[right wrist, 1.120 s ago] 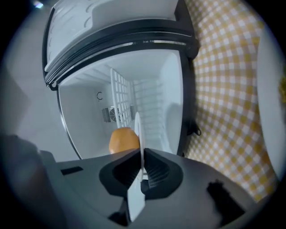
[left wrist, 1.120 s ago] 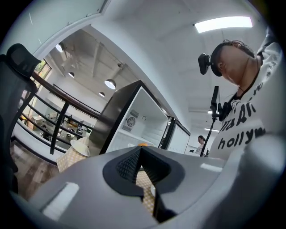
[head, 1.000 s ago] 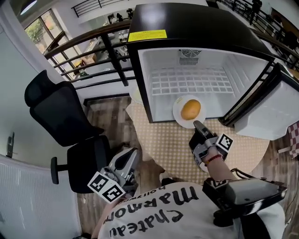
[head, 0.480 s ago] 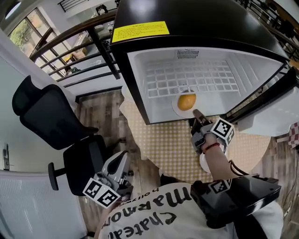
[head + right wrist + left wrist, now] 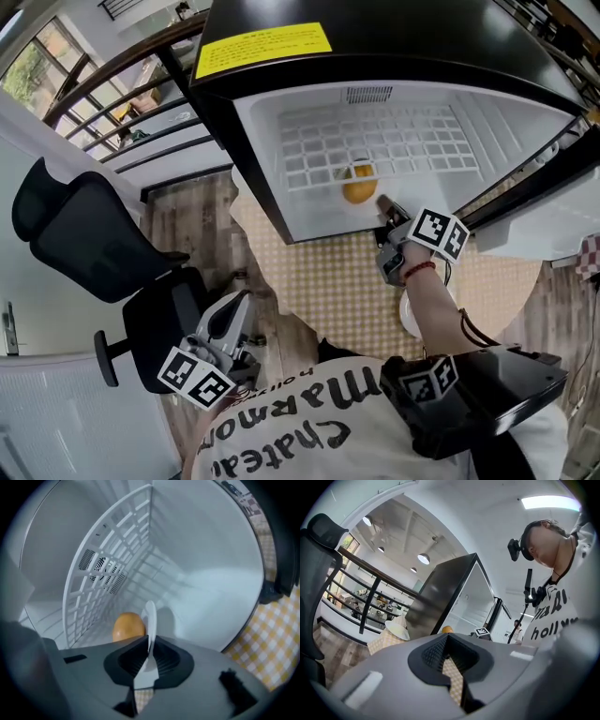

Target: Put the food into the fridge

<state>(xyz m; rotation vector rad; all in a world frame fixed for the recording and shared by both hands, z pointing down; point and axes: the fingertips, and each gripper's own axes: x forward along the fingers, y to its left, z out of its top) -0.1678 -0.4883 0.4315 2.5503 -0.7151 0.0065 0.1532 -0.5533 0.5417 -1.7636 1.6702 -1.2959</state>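
Food [image 5: 359, 189]: one round orange-yellow piece on a white plate [image 5: 150, 615], inside the open fridge [image 5: 375, 37], in the space below the white wire shelf [image 5: 375, 145] and near the front of the compartment.

Plate: seen edge-on in the right gripper view, its rim running between the jaws, with the food just left of it.

Right tool [image 5: 383, 204]: reaches into the fridge mouth, jaws narrow and clamped on the plate rim.

Left tool [image 5: 240, 305]: low at the person's left side, well apart from the fridge and beside a black office chair [image 5: 84, 234]; jaws drawn close together, nothing between them.

Fridge: black cabinet, white lining, door swung open to the right; it stands on a bench [image 5: 337, 272] covered with a checked cloth.
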